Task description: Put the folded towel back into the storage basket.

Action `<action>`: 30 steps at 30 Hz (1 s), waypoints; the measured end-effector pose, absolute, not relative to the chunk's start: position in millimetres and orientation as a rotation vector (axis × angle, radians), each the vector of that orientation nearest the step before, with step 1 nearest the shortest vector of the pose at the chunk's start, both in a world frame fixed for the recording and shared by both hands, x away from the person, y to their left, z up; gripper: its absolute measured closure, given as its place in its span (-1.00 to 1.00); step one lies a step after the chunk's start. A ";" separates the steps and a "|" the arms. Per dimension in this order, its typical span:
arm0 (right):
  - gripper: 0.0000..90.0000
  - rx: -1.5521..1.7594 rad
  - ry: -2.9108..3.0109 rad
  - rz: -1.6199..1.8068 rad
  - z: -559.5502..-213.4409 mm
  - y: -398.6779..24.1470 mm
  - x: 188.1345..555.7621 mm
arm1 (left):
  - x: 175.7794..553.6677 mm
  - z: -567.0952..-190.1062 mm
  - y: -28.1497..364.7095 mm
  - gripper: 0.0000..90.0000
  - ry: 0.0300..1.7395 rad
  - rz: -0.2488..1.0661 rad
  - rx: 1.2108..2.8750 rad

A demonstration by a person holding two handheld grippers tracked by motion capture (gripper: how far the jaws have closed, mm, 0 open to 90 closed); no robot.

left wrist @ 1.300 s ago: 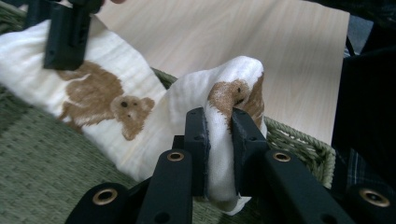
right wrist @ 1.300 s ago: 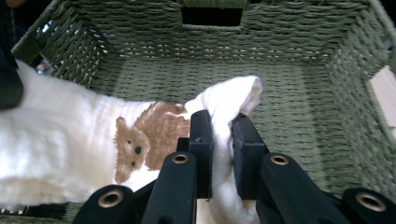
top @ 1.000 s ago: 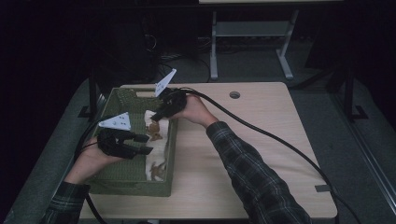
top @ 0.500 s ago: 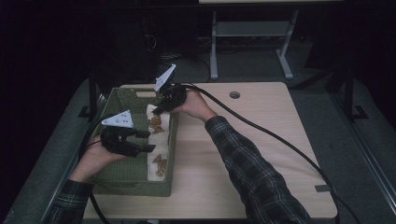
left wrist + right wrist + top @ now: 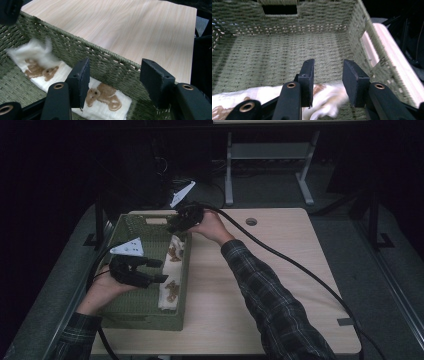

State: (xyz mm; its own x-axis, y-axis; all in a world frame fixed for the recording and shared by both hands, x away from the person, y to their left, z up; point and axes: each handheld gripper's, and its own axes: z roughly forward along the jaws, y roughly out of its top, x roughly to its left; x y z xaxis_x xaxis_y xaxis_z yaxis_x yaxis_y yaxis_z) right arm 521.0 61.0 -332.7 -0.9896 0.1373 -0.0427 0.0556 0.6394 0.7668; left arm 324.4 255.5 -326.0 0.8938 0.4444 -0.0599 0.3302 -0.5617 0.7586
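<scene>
The long white cloth (image 5: 170, 275) is laid along the basket's (image 5: 125, 317) right wall, just under both grippers' spread, empty jaws.

Left claw (image 5: 161, 270) at left, held in bare hand, plaid sleeve entering from bottom edge; forearm angled up-right, claw pointing right, roughly level. Jaws apart, just been opening, nothing between pads in left gripper view. Right claw (image 5: 172, 226) farther back, right arm stretched forward-left across frame, plaid sleeve, hand wrapped round body, cable trailing back right. Jaws parted, just been opening, pads gripping nothing.
</scene>
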 end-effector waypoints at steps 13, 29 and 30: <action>0.23 0.181 2.734 1.317 -318.8 16.3 509.1 | 329.2 -315.5 219.6 -0.15 0.544 0.182 2.203; 0.17 0.237 2.720 1.321 -316.1 -70.6 491.0 | 332.9 -312.5 145.0 -0.18 0.505 0.178 2.217; 0.17 0.233 2.716 1.321 -317.0 -75.0 490.6 | 332.9 -312.9 141.4 -0.18 0.503 0.178 2.216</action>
